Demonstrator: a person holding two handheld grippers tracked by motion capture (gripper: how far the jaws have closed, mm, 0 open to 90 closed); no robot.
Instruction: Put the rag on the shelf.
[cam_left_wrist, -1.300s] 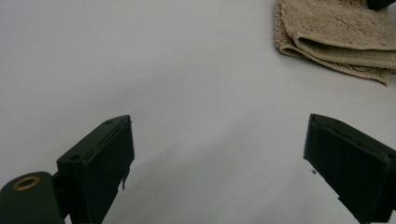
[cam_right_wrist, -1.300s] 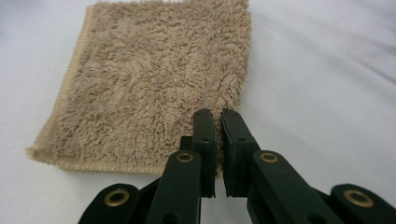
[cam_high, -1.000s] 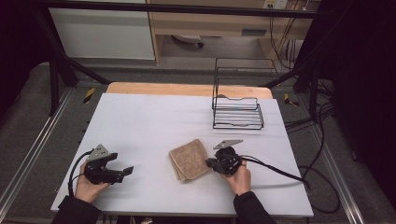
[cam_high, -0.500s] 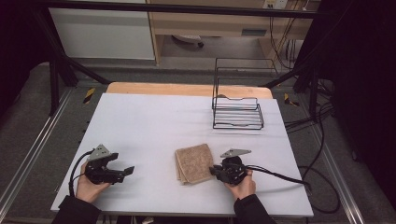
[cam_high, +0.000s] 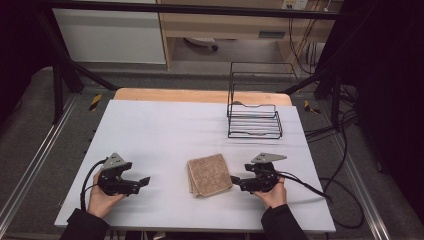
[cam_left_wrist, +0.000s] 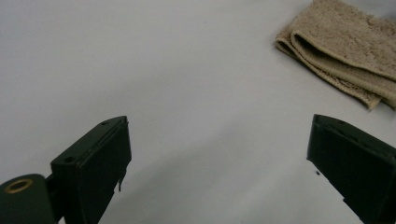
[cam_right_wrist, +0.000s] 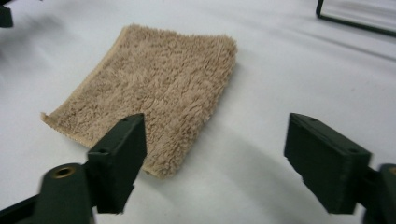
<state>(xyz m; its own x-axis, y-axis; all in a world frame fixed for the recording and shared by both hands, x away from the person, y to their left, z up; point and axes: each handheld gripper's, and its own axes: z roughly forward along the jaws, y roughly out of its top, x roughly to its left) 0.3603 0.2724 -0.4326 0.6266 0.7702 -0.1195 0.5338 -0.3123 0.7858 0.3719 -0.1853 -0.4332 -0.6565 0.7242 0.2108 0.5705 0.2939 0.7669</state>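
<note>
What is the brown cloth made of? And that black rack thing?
The cloth looks like soft terry fabric: a fuzzy, looped tan pile with a stitched hem, folded in layers. The rack seems to be thin metal wire with a black coating, though the finish is hard to judge.

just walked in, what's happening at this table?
A person holds a set of tongs in each hand at a white table. A folded tan towel lies flat between them. The right tongs sit just beside its edge; their jaws have just been opening and stand wide, with nothing between them. The left tongs rest open, well apart from the towel. A black wire rack stands at the far right, untouched.
</note>
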